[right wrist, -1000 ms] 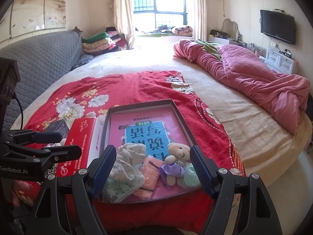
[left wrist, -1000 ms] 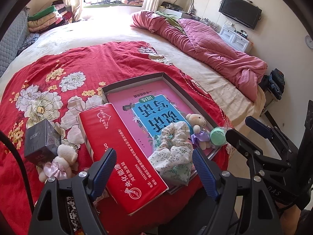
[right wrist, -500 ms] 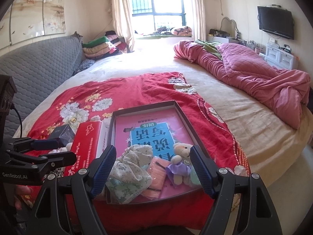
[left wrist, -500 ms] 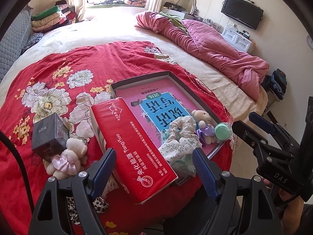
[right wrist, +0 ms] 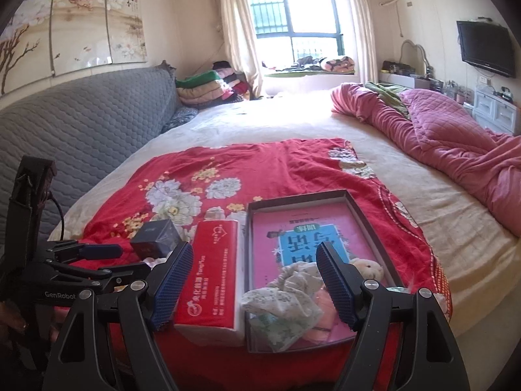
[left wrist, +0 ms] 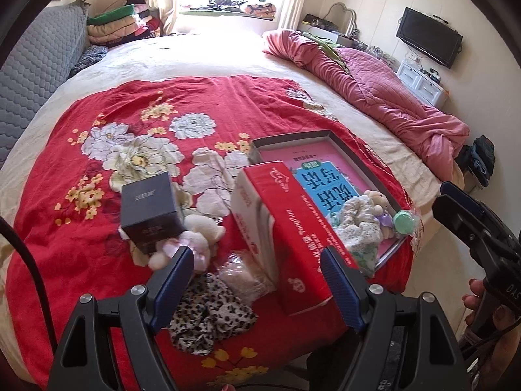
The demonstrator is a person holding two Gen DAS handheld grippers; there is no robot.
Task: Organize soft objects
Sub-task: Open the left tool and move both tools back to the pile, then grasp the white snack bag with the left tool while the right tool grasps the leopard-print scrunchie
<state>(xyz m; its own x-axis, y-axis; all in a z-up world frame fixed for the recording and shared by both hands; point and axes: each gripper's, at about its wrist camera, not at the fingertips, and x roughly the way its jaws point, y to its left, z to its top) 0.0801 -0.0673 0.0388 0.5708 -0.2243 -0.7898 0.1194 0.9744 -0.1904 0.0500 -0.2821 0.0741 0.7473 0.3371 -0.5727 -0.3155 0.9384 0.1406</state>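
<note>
At bed's near edge | left fingers (left wrist: 257,285) spread, empty | right fingers (right wrist: 254,282) spread, empty

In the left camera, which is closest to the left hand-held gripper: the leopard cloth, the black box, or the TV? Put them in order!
From the left hand-held gripper:
1. Leopard cloth, right between the fingers, on the red blanket.
2. Black box, farther up the blanket, to the left, beside a plush bear.
3. TV, far away on the wall at the right.
</note>
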